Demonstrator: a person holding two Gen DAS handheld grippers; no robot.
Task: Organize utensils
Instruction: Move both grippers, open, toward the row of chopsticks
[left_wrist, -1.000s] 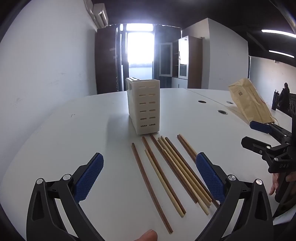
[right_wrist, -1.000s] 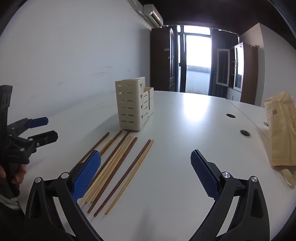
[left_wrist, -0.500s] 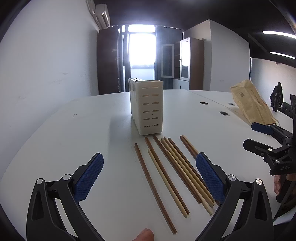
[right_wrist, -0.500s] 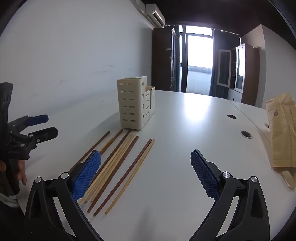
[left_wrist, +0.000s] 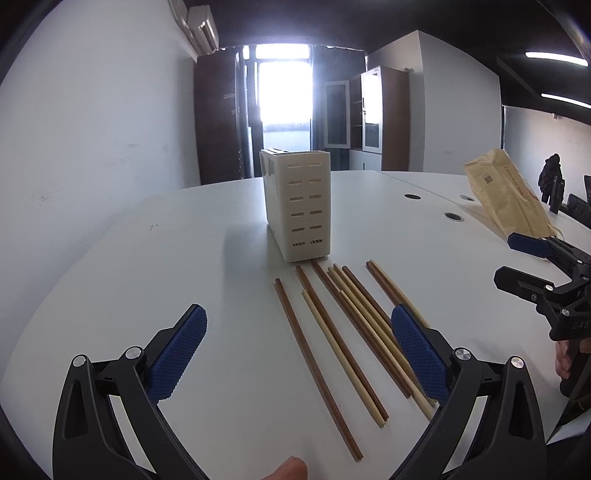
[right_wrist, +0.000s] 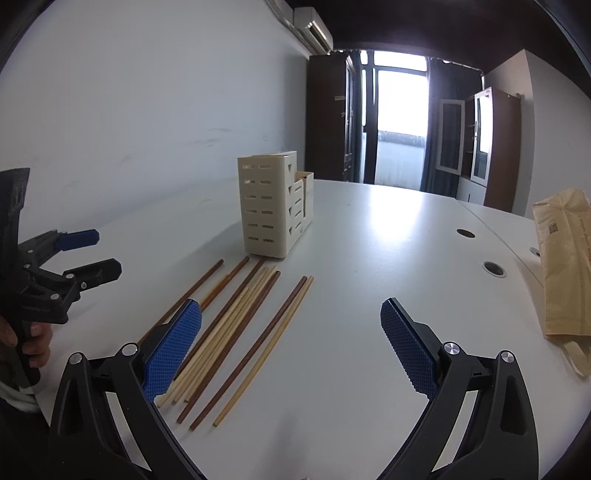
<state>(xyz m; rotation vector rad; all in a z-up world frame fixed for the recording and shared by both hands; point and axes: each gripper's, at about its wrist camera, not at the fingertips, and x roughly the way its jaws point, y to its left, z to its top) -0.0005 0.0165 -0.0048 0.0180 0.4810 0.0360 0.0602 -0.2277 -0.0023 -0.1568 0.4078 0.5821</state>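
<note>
Chopsticks (left_wrist: 343, 339) lie loose before holder (left_wrist: 299, 206); both tongs gape.

Only readable mark: embossed letters, possibly "DAS", on the black body of the right gripper (left_wrist: 517, 264), right edge of the left wrist view. Brown paper bag (left_wrist: 508, 195), upper right: printed code block and text line, too small to read.
</note>
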